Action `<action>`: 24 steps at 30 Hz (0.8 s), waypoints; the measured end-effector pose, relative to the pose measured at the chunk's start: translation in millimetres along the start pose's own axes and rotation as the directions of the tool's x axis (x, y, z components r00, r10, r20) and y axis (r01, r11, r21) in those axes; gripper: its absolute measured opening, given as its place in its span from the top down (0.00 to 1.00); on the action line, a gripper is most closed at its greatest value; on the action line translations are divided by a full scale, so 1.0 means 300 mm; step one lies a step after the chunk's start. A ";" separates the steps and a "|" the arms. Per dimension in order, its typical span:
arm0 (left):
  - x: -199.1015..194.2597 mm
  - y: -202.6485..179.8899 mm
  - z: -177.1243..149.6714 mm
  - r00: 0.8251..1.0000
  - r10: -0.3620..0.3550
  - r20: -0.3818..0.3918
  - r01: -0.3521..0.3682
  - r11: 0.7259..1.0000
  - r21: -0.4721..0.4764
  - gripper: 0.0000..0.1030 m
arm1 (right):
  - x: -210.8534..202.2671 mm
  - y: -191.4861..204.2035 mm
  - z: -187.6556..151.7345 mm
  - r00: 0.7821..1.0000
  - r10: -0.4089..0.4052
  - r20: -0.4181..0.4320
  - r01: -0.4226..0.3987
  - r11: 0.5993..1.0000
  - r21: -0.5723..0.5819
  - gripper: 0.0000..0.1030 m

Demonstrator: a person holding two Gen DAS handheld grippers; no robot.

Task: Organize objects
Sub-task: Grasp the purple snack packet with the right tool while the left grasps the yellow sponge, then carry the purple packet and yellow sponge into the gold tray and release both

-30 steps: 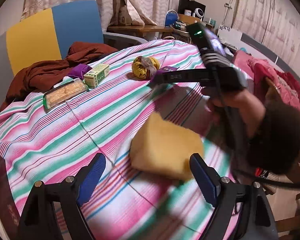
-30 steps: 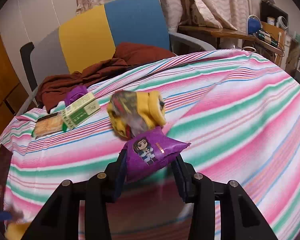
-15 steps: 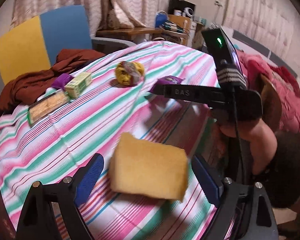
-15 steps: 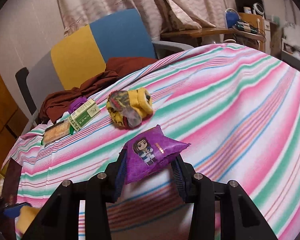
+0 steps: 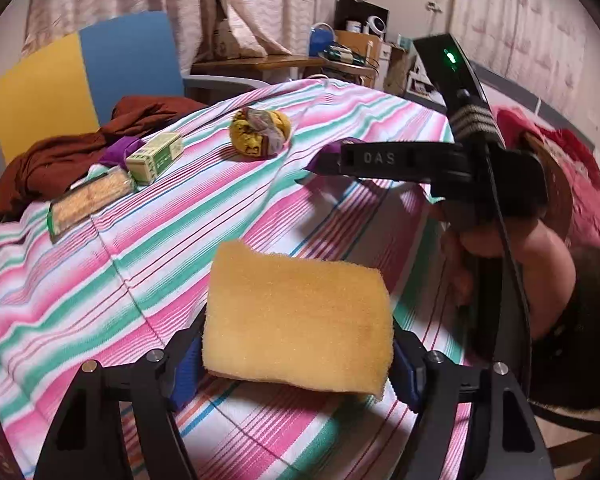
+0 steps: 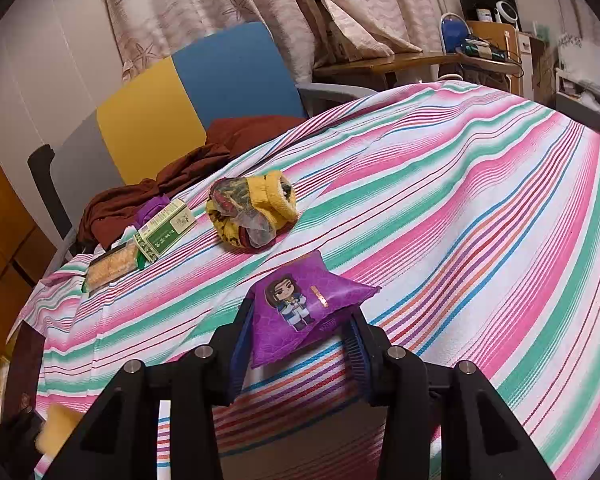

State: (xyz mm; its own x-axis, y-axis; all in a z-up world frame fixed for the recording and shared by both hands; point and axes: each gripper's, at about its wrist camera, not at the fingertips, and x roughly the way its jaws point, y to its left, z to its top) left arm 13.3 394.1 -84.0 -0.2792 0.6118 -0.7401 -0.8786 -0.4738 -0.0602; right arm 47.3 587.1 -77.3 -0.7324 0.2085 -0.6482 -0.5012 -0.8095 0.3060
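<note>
Both grippers loaded over striped table (image 6: 480, 208)

Left gripper (image 5: 296, 354) clamped on yellow sponge (image 5: 296, 316), held above tablecloth w/ blue pads at both sides. Right gripper (image 6: 298, 338) clamped on purple snack packet (image 6: 300, 308) w/ cartoon figure, near table's front edge. Further back on table: yellow sock bundle (image 6: 252, 210), green box (image 6: 166, 232) just beside flat cracker pack (image 6: 112, 268); brown cloth (image 6: 172, 184) behind, at chair (image 6: 188, 92)
</note>
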 end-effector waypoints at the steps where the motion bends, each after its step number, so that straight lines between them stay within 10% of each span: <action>1: -0.003 0.004 -0.005 1.000 -0.004 0.003 0.004 1.000 -0.013 0.26 | -0.002 0.002 0.000 1.000 -0.002 0.002 0.002 1.000 -0.005 0.58; 24: -0.214 0.162 -0.092 0.993 -0.028 0.114 0.056 0.966 -0.251 0.30 | -0.068 0.103 -0.057 0.998 -0.045 0.044 0.052 0.986 -0.156 0.58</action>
State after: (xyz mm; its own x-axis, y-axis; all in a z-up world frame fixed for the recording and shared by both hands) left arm -0.8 314.2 -57.9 -0.2965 0.6930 -0.6572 -0.7673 -0.5825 -0.2681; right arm 54.6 548.5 -66.5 -0.7284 0.2687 -0.6303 -0.4602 -0.8733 0.1595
